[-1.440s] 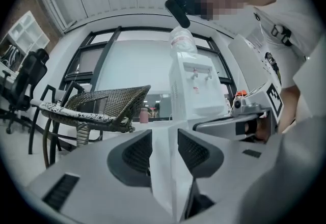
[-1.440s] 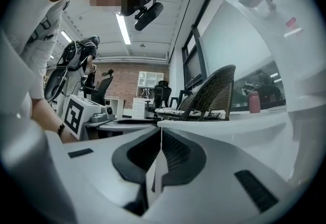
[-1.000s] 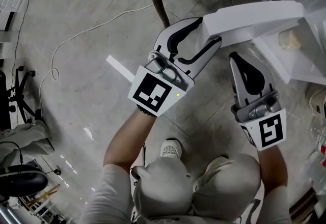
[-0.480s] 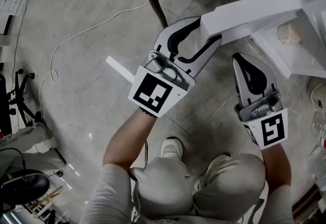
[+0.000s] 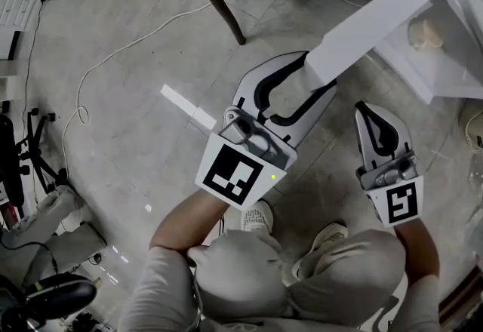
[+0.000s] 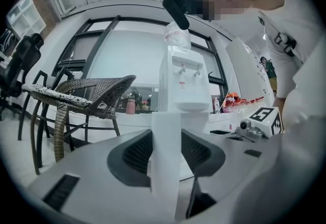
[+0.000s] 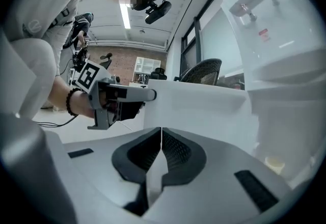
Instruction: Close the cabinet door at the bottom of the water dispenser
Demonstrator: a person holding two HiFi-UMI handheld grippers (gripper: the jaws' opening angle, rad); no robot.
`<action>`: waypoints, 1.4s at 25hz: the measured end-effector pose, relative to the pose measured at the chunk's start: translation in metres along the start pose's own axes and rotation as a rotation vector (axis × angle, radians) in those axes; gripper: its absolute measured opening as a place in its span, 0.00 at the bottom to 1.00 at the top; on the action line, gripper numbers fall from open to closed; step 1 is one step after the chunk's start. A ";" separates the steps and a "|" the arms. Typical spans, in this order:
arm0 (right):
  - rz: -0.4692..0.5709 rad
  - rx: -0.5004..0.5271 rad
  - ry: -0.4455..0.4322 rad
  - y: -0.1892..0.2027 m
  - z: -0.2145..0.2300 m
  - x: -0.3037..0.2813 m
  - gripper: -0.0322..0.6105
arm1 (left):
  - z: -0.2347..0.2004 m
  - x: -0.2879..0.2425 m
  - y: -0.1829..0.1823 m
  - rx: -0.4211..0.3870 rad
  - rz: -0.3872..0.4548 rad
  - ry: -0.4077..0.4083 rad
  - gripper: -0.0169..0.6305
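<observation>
Cabinet door (image 5: pixel 370 25) swung further closed; left claw (image 5: pixel 320 74) moved along; right claw (image 5: pixel 370 109) shifted.

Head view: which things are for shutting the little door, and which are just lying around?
For the job:
- cabinet door
- left gripper, jaws clamped on the door's edge
- right gripper, jaws shut and empty
- water dispenser

Just lying about:
- wicker chair
- white cable on the floor

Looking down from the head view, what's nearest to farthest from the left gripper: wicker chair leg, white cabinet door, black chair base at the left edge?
1. cabinet door: its edge sits between the jaws of the left gripper.
2. wicker chair leg: up and left.
3. black chair base: far left edge.
</observation>
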State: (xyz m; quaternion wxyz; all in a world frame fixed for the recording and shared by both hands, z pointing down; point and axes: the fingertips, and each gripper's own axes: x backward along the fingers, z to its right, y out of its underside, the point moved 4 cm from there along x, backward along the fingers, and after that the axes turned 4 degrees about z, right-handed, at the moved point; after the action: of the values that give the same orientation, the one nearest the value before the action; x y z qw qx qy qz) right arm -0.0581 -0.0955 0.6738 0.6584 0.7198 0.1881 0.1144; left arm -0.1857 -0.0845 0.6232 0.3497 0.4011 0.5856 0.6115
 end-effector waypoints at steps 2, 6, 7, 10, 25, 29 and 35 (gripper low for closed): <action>-0.015 -0.005 0.010 0.008 0.001 0.010 0.08 | 0.009 0.001 0.000 0.001 -0.008 0.000 0.30; -0.004 -0.033 0.024 0.015 0.003 0.023 0.08 | 0.029 0.003 0.001 -0.005 0.000 0.033 0.31; -0.001 -0.039 0.026 0.015 0.002 0.027 0.08 | 0.034 0.003 0.001 -0.001 0.005 0.047 0.31; 0.012 -0.049 0.022 0.017 0.003 0.036 0.08 | 0.049 0.002 0.001 0.001 0.027 0.093 0.30; -0.036 -0.049 0.044 0.044 -0.012 0.071 0.24 | 0.109 -0.011 0.004 -0.038 0.045 0.306 0.29; -0.039 -0.050 0.080 0.054 -0.011 0.078 0.26 | 0.131 -0.016 0.012 -0.057 0.033 0.381 0.24; -0.040 -0.050 0.155 0.056 -0.002 0.091 0.27 | 0.146 -0.025 0.013 -0.058 0.032 0.442 0.23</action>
State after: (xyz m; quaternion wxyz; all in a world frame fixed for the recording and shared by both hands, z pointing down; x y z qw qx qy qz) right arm 0.0298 -0.0592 0.7218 0.6615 0.6883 0.2499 0.1615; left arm -0.0424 -0.0443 0.6332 0.2145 0.2564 0.6237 0.7066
